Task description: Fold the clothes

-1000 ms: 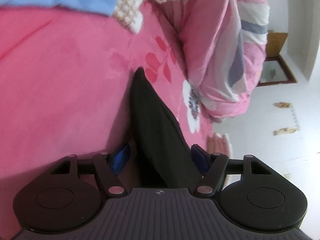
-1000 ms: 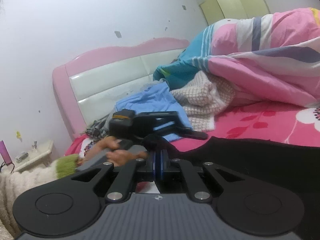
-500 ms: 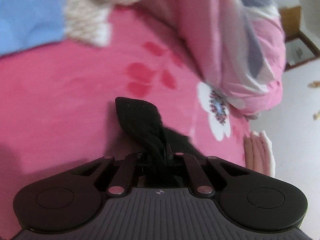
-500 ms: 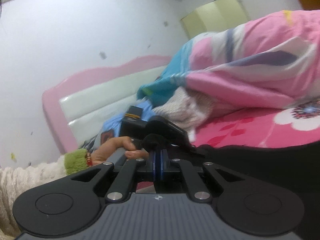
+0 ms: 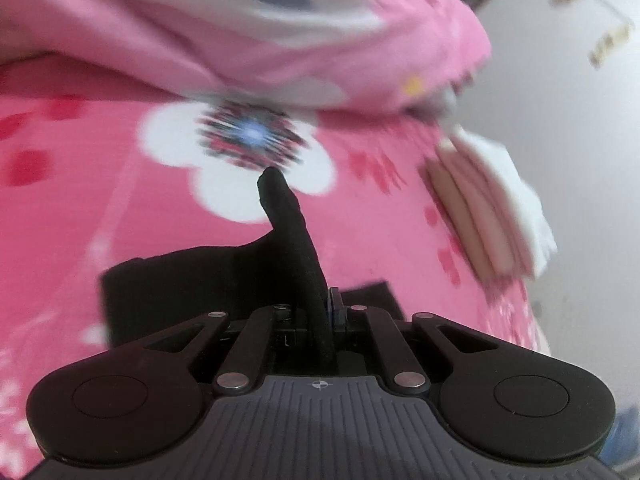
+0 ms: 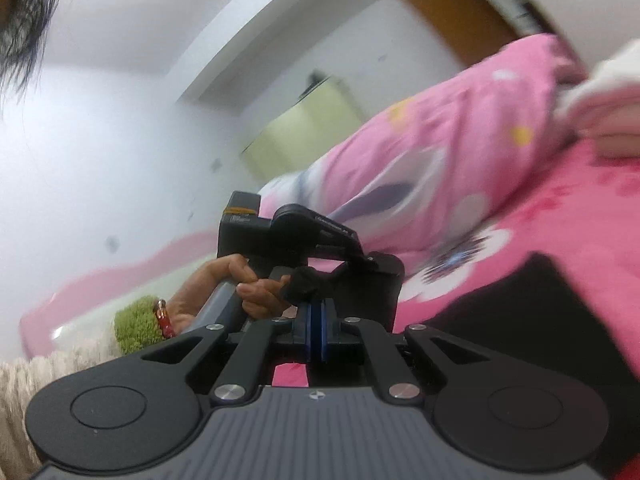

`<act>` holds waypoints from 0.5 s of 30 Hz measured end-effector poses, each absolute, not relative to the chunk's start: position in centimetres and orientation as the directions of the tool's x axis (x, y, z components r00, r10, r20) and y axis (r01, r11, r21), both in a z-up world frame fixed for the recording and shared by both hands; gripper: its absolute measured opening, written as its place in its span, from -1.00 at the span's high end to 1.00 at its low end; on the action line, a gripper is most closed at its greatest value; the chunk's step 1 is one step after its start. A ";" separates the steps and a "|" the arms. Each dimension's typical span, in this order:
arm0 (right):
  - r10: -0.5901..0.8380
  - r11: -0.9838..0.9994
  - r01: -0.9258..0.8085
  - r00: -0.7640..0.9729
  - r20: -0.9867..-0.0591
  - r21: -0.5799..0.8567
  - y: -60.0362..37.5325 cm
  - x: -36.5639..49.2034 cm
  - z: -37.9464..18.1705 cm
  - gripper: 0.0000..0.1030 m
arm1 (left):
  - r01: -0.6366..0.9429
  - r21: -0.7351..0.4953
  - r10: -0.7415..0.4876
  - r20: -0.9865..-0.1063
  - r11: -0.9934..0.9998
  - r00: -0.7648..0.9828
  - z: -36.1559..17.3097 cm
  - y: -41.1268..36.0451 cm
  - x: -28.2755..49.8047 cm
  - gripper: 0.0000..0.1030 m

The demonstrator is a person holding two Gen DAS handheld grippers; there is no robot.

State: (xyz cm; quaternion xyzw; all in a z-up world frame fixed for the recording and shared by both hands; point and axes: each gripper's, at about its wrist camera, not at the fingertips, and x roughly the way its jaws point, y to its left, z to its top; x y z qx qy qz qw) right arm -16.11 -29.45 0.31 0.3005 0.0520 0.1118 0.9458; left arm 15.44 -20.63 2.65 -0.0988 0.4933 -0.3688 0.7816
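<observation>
A black garment (image 5: pixel 180 280) lies on the pink flowered bedsheet (image 5: pixel 72 184). My left gripper (image 5: pixel 324 312) is shut on a pinched fold of it, and a black tip of cloth sticks up past the jaws. In the right wrist view the same black garment (image 6: pixel 532 312) spreads to the right on the sheet. My right gripper (image 6: pixel 316 320) is shut on a corner of it, with a tuft of black cloth bunched above the blue pads. Just beyond it a person's hand (image 6: pixel 224 284) holds the left gripper's handle.
A pink patterned duvet (image 5: pixel 240 32) is heaped along the far side of the bed. A stack of folded pale pink and white clothes (image 5: pixel 488 208) sits near the bed's right edge. A pink headboard (image 6: pixel 120 272) and a yellow-green wardrobe (image 6: pixel 308 128) stand behind.
The left gripper went from open around the black cloth to shut on it. Both grippers have swung toward the bed's foot, carrying the garment's edge; the view now shows the white flower and folded stack.
</observation>
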 end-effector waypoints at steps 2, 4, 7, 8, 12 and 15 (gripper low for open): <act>0.187 0.774 -0.136 0.982 -0.019 0.618 -30.9 -17.4 -0.4 0.94 | 0.520 -0.486 -0.658 -0.722 0.703 0.215 2.0 -23.8 14.6 0.93; 0.130 0.750 -0.092 0.992 -0.009 0.655 -32.4 -18.6 -1.1 0.94 | 0.552 -0.452 -0.635 -0.748 0.701 0.194 1.2 -26.6 13.8 0.93; 0.059 0.705 -0.032 0.998 -0.014 0.709 -34.2 -20.3 -2.6 0.94 | 0.615 -0.393 -0.597 -0.786 0.684 0.162 -0.5 -29.2 12.5 0.87; 0.039 0.688 -0.012 0.999 -0.020 0.726 -34.7 -20.9 -3.1 0.94 | 0.636 -0.378 -0.588 -0.794 0.673 0.150 -1.1 -29.9 12.2 0.77; -0.002 0.581 0.068 0.997 -0.082 0.811 -36.7 -21.8 -6.0 0.94 | 0.660 -0.436 -0.670 -0.729 0.612 0.140 -1.4 -28.7 11.2 0.19; -0.004 0.490 0.103 0.993 -0.116 0.865 -38.3 -22.3 -8.0 0.94 | 0.661 -0.476 -0.724 -0.674 0.579 0.149 0.1 -26.6 10.8 -0.02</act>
